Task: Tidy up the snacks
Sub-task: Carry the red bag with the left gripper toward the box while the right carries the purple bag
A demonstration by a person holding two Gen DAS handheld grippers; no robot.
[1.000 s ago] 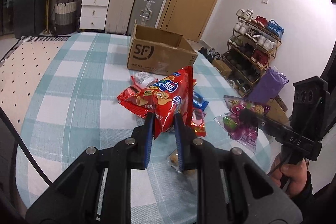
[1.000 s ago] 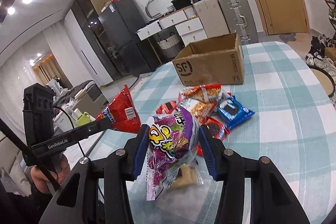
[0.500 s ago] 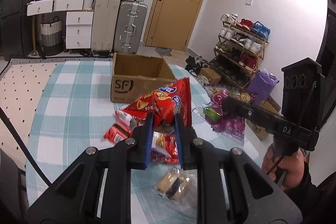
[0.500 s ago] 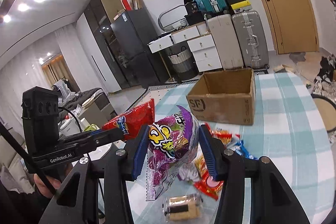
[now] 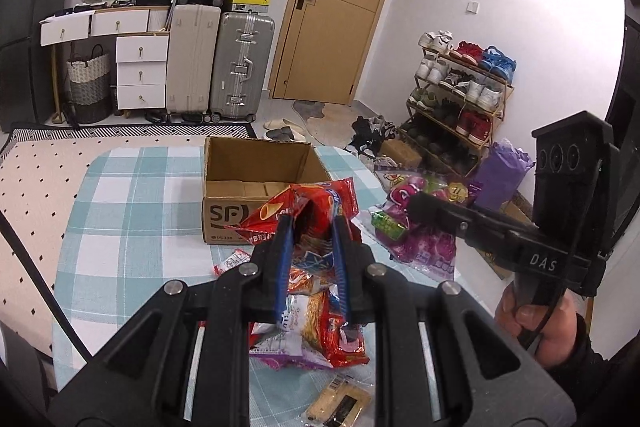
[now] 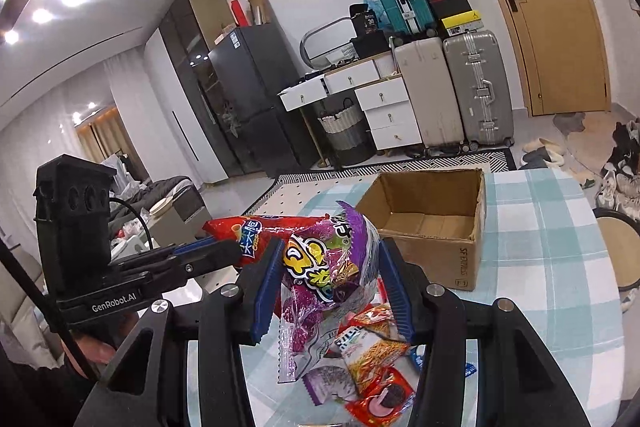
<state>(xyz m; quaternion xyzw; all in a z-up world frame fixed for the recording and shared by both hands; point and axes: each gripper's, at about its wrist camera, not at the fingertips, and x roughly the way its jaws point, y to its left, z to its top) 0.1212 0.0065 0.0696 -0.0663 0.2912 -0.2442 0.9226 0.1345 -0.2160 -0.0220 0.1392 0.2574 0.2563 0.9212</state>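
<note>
1. Red crinkly foil snack bag [image 5: 298,205]: pinched by its lower part in the left gripper [image 5: 310,227], jaws narrow on the film, raised above the checked teal-and-white worktop [image 5: 132,187] in front of the open brown cardboard box [image 5: 256,167].
2. Purple glossy plastic candy bag [image 6: 328,267]: clamped in the right gripper [image 6: 330,271], jaws at moderate width around its puffed body, also aloft near the box.
3. Both probably light, soft, air-filled and slippery; crushable contents, so a gentle squeeze seems wise.
4. Best hold likely at the flat sealed edge, not the puffed belly.
5. Loose pile of small bright snack packets [image 6: 372,347] below on the worktop; box looks empty.
</note>
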